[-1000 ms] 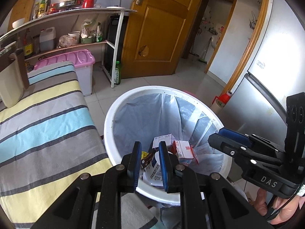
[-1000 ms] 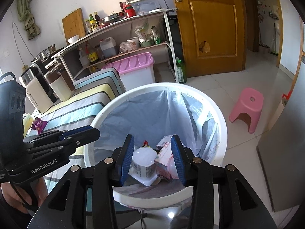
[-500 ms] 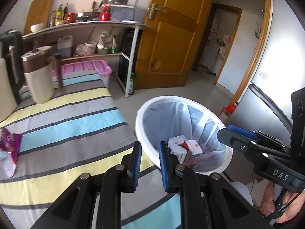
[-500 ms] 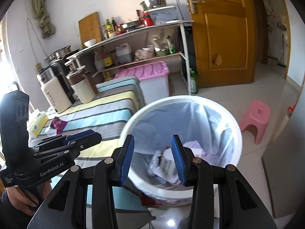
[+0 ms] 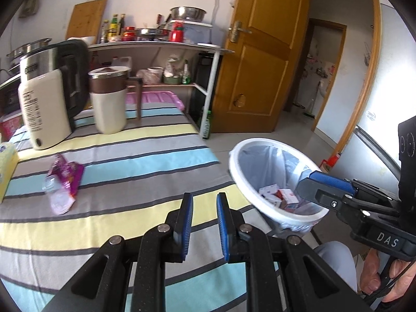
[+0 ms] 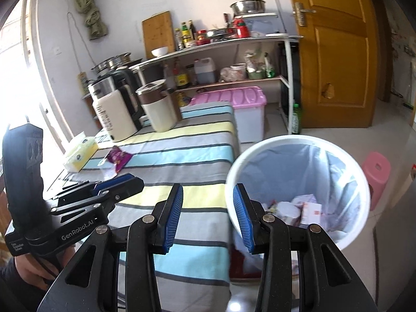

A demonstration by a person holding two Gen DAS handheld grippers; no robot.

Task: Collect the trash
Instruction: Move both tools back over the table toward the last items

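A purple snack wrapper (image 5: 69, 174) and a crumpled clear plastic piece (image 5: 58, 197) lie on the striped tablecloth (image 5: 145, 166), left of and beyond my left gripper (image 5: 204, 208). Its jaws stand a narrow gap apart with nothing between them, above the cloth. My right gripper (image 6: 208, 202) is open and empty, hovering at the table's edge beside the white lined bin (image 6: 228, 182). The wrapper (image 6: 119, 156) shows far left in the right wrist view. Boxes and a cup (image 6: 299, 210) lie inside the bin. Each gripper appears in the other's view: right gripper (image 5: 312, 182), left gripper (image 6: 130, 179).
A cream appliance (image 5: 44, 109) and a cream jug (image 5: 109, 104) stand at the table's far end, with a yellow tissue pack (image 6: 80, 153) at its left edge. Beyond are a pink-lidded box (image 6: 241, 98), a loaded shelf (image 6: 221, 41), a wooden door (image 6: 338, 52) and a pink stool (image 6: 377, 176).
Both grippers have drawn back from above the bin and swung left over the table. The bin has slid to the right in both views, and the wrapper has come into sight.
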